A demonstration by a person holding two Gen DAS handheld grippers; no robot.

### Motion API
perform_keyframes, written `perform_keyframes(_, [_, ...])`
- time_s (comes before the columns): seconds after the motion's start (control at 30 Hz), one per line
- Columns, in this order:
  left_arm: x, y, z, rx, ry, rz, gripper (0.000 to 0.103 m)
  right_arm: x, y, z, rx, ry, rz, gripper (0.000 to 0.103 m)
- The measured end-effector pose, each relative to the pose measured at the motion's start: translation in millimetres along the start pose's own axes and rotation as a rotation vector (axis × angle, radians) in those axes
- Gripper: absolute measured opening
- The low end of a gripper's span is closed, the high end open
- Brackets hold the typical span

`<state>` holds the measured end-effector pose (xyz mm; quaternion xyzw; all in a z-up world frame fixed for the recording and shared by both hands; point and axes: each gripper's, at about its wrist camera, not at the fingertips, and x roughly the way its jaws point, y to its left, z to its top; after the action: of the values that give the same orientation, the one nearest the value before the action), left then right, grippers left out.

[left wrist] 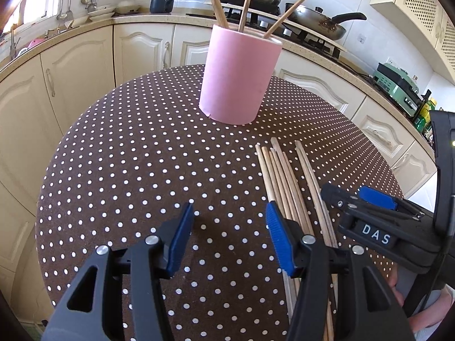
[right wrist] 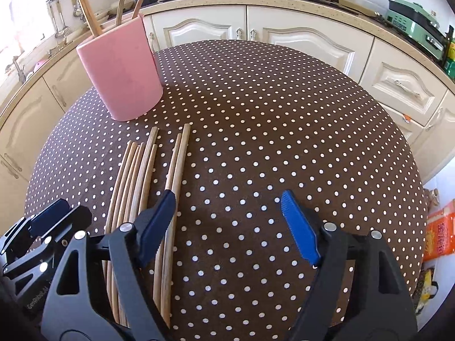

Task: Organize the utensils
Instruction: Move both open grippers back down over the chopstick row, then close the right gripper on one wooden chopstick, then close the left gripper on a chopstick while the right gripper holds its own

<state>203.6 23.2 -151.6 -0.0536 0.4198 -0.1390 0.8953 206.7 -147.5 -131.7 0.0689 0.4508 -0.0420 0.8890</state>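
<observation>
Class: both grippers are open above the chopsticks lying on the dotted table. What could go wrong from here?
1. The loose chopsticks lie touching in a bundle, so a gripper may pinch several or roll them apart.
2. The pink holder already holds leaning chopsticks; an incoming one could strike them or tip it.

Pink holder (left wrist: 239, 76): one, upright on the dotted worktop (left wrist: 136, 153).
Chopsticks in the holder (left wrist: 246, 2): four (two of them close together at the left rim).
Chopsticks lying loose on the worktop (right wrist: 142, 176): seven, as a group of five with a pair (right wrist: 177, 164) just beside it.
Grippers: two, the left gripper (left wrist: 229, 227) and the right gripper (right wrist: 227, 216), each with two blue-padded fingers (left wrist: 277, 236).
</observation>
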Motion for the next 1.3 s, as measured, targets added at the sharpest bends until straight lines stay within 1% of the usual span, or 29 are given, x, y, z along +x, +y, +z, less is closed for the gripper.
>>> perform_keyframes(0.13, [0.9, -3.1, -0.5, 0.013, 0.003, 0.001, 0.055, 4.0, 4.5, 2.8, -0.038, -0.015, 0.004, 0.076])
perform_keyframes(0.17, [1.3, -3.9, -0.2, 0.015, 0.003, 0.003, 0.055, 6.3, 6.0, 3.9, -0.034, -0.007, 0.019, 0.076])
perform_keyframes(0.2, [1.6, -4.9, -0.2, 0.017, 0.003, 0.006, 0.055, 7.3, 6.8, 5.2, -0.031, -0.004, 0.016, 0.077])
perform_keyframes(0.27, [2.2, -6.3, 0.0, 0.019, 0.003, 0.01, 0.055, 7.9, 10.9, 7.0, -0.04, -0.008, -0.006, 0.077])
perform_keyframes(0.3, [2.3, -6.2, 0.0, 0.017, 0.003, 0.012, 0.055, 8.7, 12.4, 7.6, -0.047, -0.004, 0.004, 0.077])
perform_keyframes(0.37, [2.9, -6.0, 0.5, 0.014, 0.003, 0.01, 0.056, 9.9, 20.0, 6.9, -0.098, -0.015, -0.036, 0.077])
perform_keyframes(0.4, [3.3, -5.8, 0.7, 0.015, 0.004, 0.011, 0.056, 9.8, 21.2, 5.9, -0.104, -0.022, -0.038, 0.075])
perform_keyframes(0.43, [3.4, -5.2, 0.6, 0.016, 0.004, 0.011, 0.056, 8.5, 19.5, 6.4, -0.095, -0.024, -0.01, 0.068])
perform_keyframes(0.47, [4.0, -6.0, 1.1, 0.017, 0.005, 0.014, 0.056, 8.0, 20.5, 5.5, -0.102, -0.028, -0.004, 0.062])
perform_keyframes(0.5, [4.1, -6.1, 1.1, 0.018, 0.006, 0.016, 0.056, 6.0, 21.1, 4.9, -0.11, -0.036, 0.004, 0.04])
perform_keyframes(0.53, [4.5, -6.4, 1.6, 0.02, 0.007, 0.017, 0.056, 3.9, 20.9, 4.3, -0.116, -0.043, 0.019, 0.024])
perform_keyframes(0.57, [5.1, -7.5, 2.5, 0.021, 0.009, 0.018, 0.056, 2.9, 20.4, 3.2, -0.118, -0.044, 0.03, 0.022])
perform_keyframes(0.63, [5.2, -9.2, 3.3, 0.023, 0.01, 0.015, 0.056, 1.3, 13.8, 2.3, -0.098, -0.044, 0.08, 0.012])
perform_keyframes(0.67, [5.5, -10.5, 3.9, 0.023, 0.01, 0.012, 0.056, 0.7, 8.3, 2.1, -0.076, -0.042, 0.104, 0.011])
perform_keyframes(0.73, [6.7, -14.5, 5.1, 0.032, 0.016, 0.015, 0.056, -1.0, -0.1, 0.5, -0.051, -0.039, 0.157, 0.01])
perform_keyframes(0.87, [14.5, -23.0, 6.7, 0.066, 0.039, 0.081, 0.058, -2.2, -11.1, -1.4, -0.025, -0.034, 0.207, 0.01])
perform_keyframes(0.93, [18.6, -26.4, 8.3, 0.075, 0.04, 0.096, 0.062, -2.7, -15.8, -2.3, -0.012, -0.032, 0.231, 0.01])
perform_keyframes(0.97, [19.5, -26.4, 8.6, 0.077, 0.037, 0.098, 0.063, -3.6, -17.3, -3.8, -0.008, -0.032, 0.237, 0.01])
perform_keyframes(1.07, [23.3, -30.2, 10.6, 0.085, 0.046, 0.14, 0.063, -5.1, -20.5, -4.4, 0.001, -0.03, 0.253, 0.01])
perform_keyframes(1.17, [23.8, -29.7, 12.7, 0.07, 0.055, 0.149, 0.063, -4.7, -25.5, -4.0, 0.014, -0.028, 0.274, 0.01])
perform_keyframes(1.3, [23.6, -29.7, 16.8, 0.049, 0.096, 0.176, 0.063, -7.2, -31.0, -5.9, 0.029, -0.026, 0.296, 0.01])
